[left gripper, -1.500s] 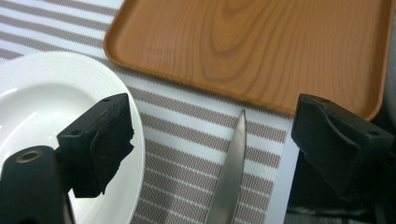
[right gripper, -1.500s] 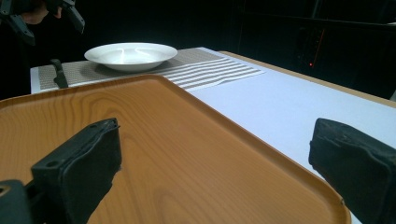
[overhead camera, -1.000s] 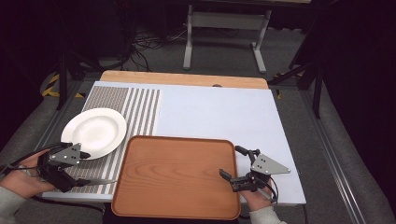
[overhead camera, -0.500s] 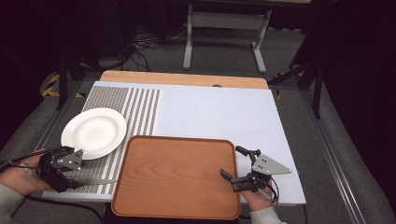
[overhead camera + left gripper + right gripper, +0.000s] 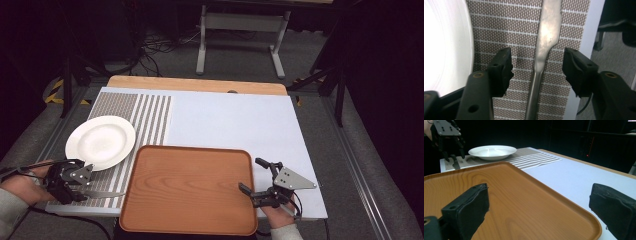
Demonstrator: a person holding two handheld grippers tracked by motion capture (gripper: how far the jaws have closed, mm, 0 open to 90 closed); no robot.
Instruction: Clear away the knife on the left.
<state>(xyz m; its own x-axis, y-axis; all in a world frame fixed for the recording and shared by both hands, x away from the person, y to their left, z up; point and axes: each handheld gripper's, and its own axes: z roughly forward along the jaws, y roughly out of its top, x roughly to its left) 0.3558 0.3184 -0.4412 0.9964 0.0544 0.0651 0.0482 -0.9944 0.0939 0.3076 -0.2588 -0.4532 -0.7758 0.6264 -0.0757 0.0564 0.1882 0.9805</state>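
Down on the striped placemat [image 5: 150, 115], a metal knife [image 5: 544, 47] lies just beside the white plate [image 5: 100, 142], between the wide-open jaws of the left gripper [image 5: 537, 68], which holds nothing. Nearby sits the wooden tray [image 5: 190, 187] on the white surface [image 5: 240, 120]. At the tray's right edge, the right gripper [image 5: 260, 180] gapes open, empty too.

Plate [image 5: 100, 142] left of tray [image 5: 187, 187], knife [image 5: 544, 57] beside.

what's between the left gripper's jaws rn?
A knife lies on the striped placemat between the open jaws of the left gripper, untouched by either; the left gripper view shows it.
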